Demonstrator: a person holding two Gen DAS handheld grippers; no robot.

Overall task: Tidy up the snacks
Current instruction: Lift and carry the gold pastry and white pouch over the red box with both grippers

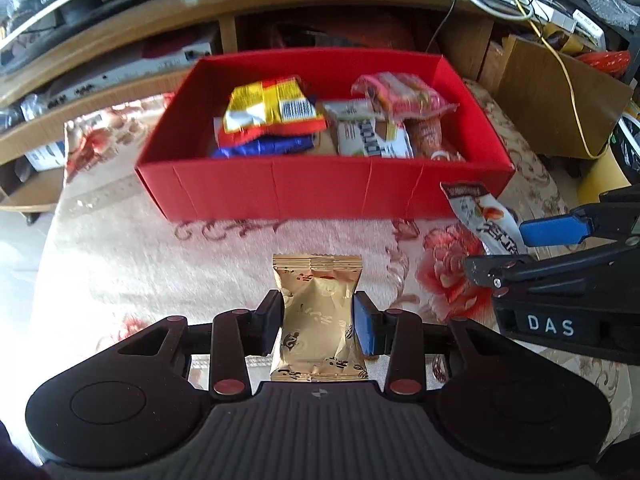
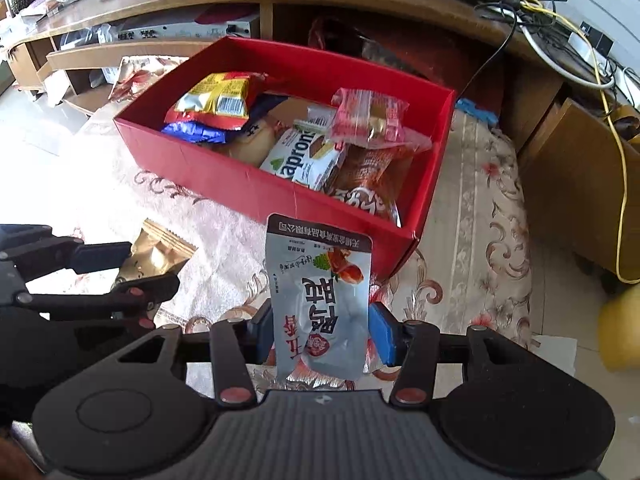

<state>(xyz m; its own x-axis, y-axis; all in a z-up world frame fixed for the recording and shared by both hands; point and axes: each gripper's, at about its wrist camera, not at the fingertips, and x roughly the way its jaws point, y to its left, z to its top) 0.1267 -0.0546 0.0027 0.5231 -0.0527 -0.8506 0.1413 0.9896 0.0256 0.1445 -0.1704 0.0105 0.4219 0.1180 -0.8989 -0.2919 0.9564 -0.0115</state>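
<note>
My left gripper [image 1: 318, 322] is shut on a gold snack packet [image 1: 318, 320], held a little above the floral cloth. My right gripper [image 2: 320, 330] is shut on a silver snack pouch [image 2: 320, 304] with red print. Ahead of both stands an open red box [image 1: 280, 188] [image 2: 224, 178] holding several snacks: a yellow bag [image 1: 268, 104], a blue packet [image 1: 260, 146], a white wafer pack [image 2: 304, 160] and a pink packet [image 2: 368, 118]. In the left wrist view the right gripper [image 1: 508, 250] shows at the right with its pouch [image 1: 486, 218]. The left gripper [image 2: 120, 266] with the gold packet [image 2: 158, 254] appears at the left of the right wrist view.
The floral cloth [image 1: 120, 240] covers a low surface. Behind the box is a wooden TV stand [image 1: 120, 32] with electronics and tangled cables [image 2: 560, 36]. A cardboard box [image 1: 560, 100] stands at the right. Bare floor [image 2: 32, 128] lies to the left.
</note>
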